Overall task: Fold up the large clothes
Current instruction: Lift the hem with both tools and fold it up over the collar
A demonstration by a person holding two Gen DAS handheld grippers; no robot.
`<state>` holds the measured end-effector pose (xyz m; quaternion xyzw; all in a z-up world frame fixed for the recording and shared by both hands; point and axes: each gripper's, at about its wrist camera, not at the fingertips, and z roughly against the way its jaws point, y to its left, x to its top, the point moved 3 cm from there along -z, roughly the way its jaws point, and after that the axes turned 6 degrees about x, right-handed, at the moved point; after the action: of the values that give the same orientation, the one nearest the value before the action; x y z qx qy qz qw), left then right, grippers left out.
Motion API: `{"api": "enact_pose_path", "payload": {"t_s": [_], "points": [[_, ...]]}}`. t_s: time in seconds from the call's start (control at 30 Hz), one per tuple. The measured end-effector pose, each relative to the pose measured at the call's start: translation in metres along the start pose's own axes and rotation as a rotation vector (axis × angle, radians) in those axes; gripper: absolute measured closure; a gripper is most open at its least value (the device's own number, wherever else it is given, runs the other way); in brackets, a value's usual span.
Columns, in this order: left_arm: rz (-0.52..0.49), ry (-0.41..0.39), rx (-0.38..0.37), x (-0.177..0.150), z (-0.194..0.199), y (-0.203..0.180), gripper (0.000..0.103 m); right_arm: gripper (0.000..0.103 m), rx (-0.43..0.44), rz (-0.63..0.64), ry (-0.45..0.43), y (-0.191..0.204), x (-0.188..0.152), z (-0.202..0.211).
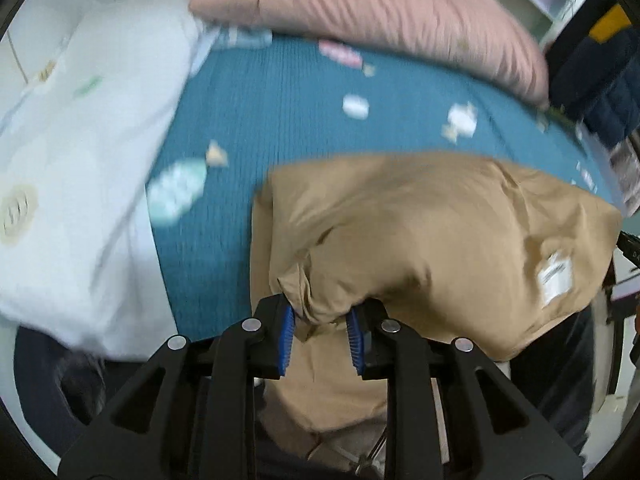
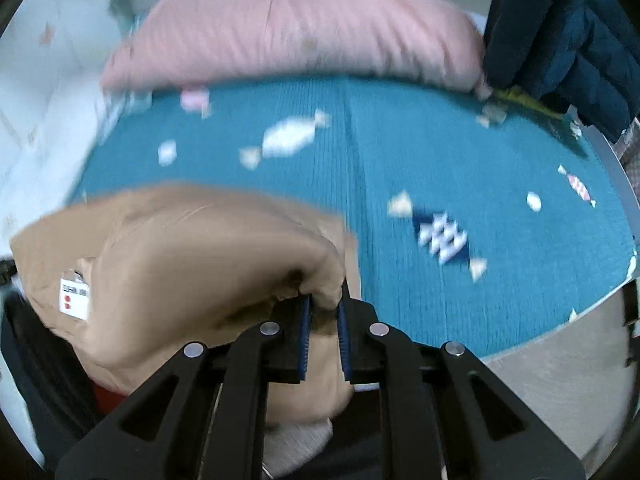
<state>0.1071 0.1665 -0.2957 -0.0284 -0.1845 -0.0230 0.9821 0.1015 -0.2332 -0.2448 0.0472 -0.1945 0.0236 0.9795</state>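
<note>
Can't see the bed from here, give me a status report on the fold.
Left gripper and right gripper both clamped on tan garment, bunched. Teal bedspread ahead bare; pink pillow at far edge, white pillow alongside.

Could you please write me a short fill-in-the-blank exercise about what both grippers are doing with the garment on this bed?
1. Both grippers pinch a garment whose colour is ____.
2. The bed cover with a sweets pattern is ____ in colour.
3. The ____ quilt lies at the far side of the bed.
4. The pads of the right gripper are ____ in colour.

Missing words: tan; teal; pink; blue
</note>
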Motion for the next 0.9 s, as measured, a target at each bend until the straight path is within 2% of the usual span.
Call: {"api": "enact_pose_path", "payload": {"t_s": [0.1,0.17,0.27,0.3,0.37,0.53,0.7,0.8,0.9], "points": [[-0.026,0.072,0.024,-0.028,-0.025,-0.006,0.079,0.091,-0.001,0.001,0.102,0.001,-0.035,-0.027],[-0.045,0.109,0.056,-0.043,-0.037,-0.011,0.079,0.09,-0.042,0.004,0.179,0.002,-0.056,-0.047],[-0.071,0.111,0.079,-0.054,-0.033,-0.014,0.075,0.089,-0.049,0.011,0.256,0.004,-0.076,-0.056],[-0.076,0.109,0.088,-0.057,-0.031,-0.014,0.068,0.089,-0.036,0.006,0.256,0.004,-0.081,-0.052],[-0.079,0.12,0.108,-0.064,-0.023,-0.012,0.063,0.089,-0.022,-0.009,0.246,0.0,-0.087,-0.042],[-0.033,0.087,0.077,-0.071,0.006,-0.005,0.063,0.089,-0.012,-0.07,0.196,-0.017,-0.081,-0.01],[-0.004,0.042,0.05,-0.069,0.035,-0.007,0.063,0.089,0.001,-0.099,0.084,-0.019,-0.057,0.03],[0.034,-0.003,0.03,-0.062,0.055,-0.007,0.063,0.089,0.017,-0.095,0.033,-0.016,-0.041,0.039],[0.05,-0.067,0.006,-0.05,0.067,-0.013,0.063,0.089,0.033,-0.106,0.024,-0.012,-0.024,0.032]]}}
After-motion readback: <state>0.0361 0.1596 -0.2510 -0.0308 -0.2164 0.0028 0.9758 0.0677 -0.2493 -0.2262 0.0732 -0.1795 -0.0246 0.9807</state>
